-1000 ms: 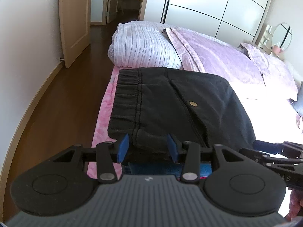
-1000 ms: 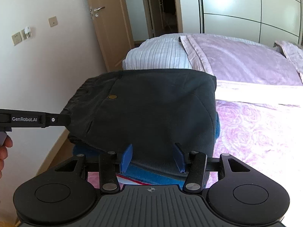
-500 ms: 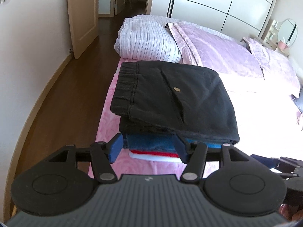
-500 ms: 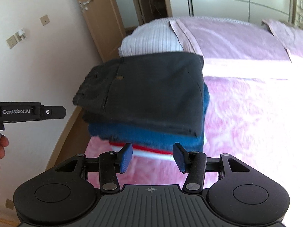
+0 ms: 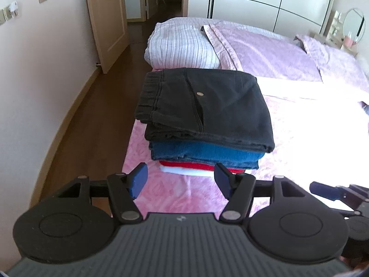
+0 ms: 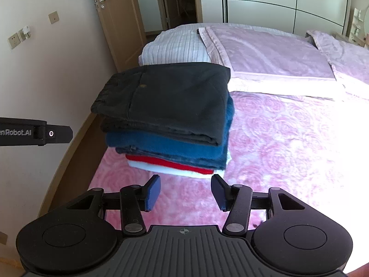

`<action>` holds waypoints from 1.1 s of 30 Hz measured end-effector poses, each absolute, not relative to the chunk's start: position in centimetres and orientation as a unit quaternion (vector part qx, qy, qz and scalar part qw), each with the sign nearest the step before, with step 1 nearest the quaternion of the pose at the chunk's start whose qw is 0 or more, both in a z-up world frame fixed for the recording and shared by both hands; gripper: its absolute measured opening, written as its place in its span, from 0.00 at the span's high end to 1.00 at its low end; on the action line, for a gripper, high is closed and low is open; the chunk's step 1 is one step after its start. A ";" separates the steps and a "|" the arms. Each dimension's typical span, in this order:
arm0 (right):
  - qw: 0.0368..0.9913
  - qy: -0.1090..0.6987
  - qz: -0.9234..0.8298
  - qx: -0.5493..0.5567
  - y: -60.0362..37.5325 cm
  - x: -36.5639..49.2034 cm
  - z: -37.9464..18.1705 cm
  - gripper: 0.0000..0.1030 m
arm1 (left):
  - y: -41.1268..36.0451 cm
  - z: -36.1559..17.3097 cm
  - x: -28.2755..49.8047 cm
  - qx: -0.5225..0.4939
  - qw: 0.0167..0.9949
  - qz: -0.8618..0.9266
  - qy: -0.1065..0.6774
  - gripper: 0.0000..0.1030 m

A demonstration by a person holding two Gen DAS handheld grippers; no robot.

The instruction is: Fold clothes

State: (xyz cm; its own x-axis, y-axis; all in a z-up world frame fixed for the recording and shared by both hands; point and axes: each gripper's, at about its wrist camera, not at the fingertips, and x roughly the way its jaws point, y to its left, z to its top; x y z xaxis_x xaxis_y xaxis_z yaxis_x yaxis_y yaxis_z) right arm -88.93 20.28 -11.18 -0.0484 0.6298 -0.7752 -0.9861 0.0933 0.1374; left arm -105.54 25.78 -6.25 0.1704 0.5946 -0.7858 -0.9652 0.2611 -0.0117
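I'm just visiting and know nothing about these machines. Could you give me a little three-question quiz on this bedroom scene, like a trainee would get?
1. True or false: the left gripper grips the black trousers.
2. Which garment lies directly under the black trousers? A) red B) blue C) white
3. What does the stack rest on?

Key
1. False: the jaws are opening, with nothing between them.
2. B, the blue garment.
3. The pink bedspread.

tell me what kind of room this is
A bedroom in a home, most likely. A wide bed with a pink floral cover fills the view, a white sliding wardrobe lines the far wall, and a stack of folded clothes sits at the bed's near corner.
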 end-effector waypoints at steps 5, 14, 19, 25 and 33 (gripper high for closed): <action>0.637 0.355 0.635 -0.256 17.3 -88.5 -10.8 0.49 | 23.1 -6.2 -104.7 -0.263 0.715 0.550 0.341 0.38; 0.641 0.351 0.632 -0.257 11.7 -87.6 -9.8 0.48 | 17.6 -6.2 -103.1 -0.229 0.708 0.578 0.335 0.29; 0.652 0.339 0.627 -0.259 8.4 -87.8 -9.4 0.43 | 13.6 -6.3 -102.8 -0.221 0.715 0.575 0.331 0.29; 0.669 0.320 0.622 -0.251 4.4 -88.6 -9.3 0.42 | 9.2 -6.7 -104.0 -0.239 0.715 0.570 0.328 0.30; 0.648 0.351 0.630 -0.245 1.4 -89.4 -8.6 0.42 | 5.0 -6.5 -105.5 -0.237 0.714 0.575 0.322 0.31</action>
State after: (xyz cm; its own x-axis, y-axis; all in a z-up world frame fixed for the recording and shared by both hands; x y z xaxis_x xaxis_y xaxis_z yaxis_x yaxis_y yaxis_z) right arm -89.40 1.37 -8.63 -0.0405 0.6451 -0.7630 -0.9885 0.0857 0.1249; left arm -105.46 5.03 -6.49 0.1314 0.6685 -0.7320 -0.9734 0.2270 0.0326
